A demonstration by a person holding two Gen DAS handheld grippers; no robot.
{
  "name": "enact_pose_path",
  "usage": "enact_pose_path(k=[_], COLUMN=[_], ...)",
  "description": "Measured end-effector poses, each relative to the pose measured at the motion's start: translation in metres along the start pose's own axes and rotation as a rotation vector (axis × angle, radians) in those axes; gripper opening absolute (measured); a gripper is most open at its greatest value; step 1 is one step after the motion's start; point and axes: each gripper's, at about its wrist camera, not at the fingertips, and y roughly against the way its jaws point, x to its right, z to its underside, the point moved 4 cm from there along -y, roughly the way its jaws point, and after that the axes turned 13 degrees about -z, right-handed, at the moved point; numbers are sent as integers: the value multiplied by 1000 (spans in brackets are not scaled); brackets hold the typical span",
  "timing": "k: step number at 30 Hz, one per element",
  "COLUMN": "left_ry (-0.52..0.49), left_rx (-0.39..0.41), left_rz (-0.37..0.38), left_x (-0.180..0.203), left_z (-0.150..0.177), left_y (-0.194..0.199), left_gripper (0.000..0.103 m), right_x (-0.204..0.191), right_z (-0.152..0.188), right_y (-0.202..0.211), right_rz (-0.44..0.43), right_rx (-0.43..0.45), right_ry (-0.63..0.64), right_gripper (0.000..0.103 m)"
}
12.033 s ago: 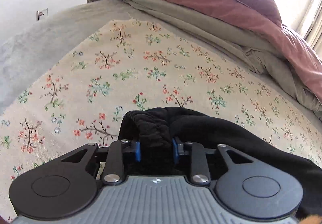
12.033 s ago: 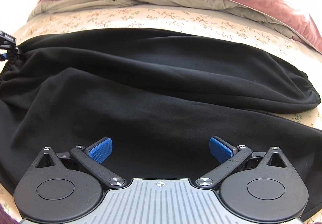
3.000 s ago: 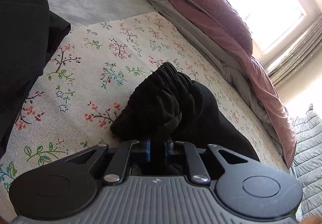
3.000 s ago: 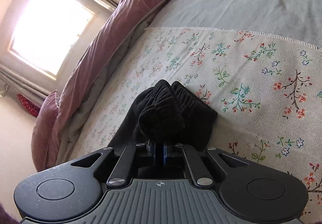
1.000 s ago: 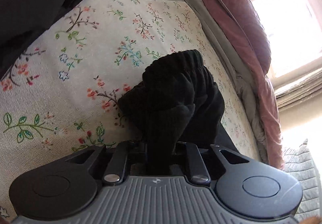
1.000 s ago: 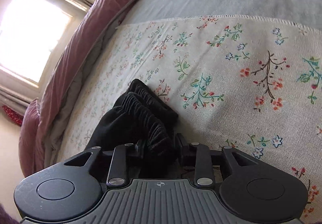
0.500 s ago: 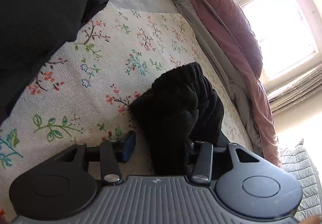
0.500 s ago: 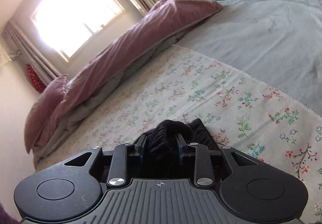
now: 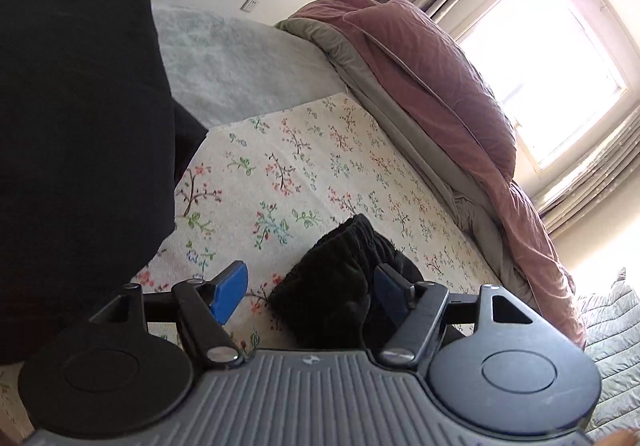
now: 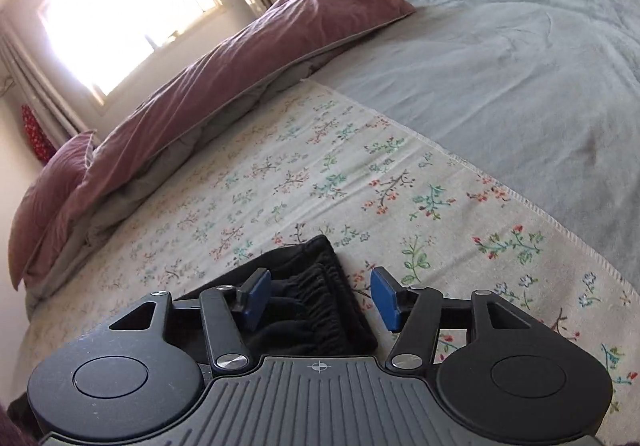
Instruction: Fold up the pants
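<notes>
One pants (image 9: 336, 282), two claws (image 9: 308, 296)

Bed (image 10: 500, 65) with floral cloth (image 10: 304, 173), black pants (image 9: 340, 278), maroon duvet (image 9: 432, 85).

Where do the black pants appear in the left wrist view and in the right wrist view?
Left wrist: black pants low centre, between the open left gripper pads.
Right wrist: black pants low centre, between the open right gripper pads.
Shared landmark: maroon duvet under the window.
</notes>
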Motion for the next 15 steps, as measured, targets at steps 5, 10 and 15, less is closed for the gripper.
enact_pose_path(k=[5, 10, 15], left_ry=[-33, -110, -171], left_rx=[-25, -81, -23], left_rz=[79, -36, -124], left_x=[29, 50, 55], left_z=[-11, -2, 15], left_y=[-22, -54, -57], left_gripper=[102, 91, 69], right_x=[-17, -52, -84], right_z=[3, 3, -34], right_y=[-56, -58, -25], right_rz=[123, 221, 174], right_rx=[-193, -220, -66], right_ry=[177, 363, 371], right_gripper=[23, 4, 4])
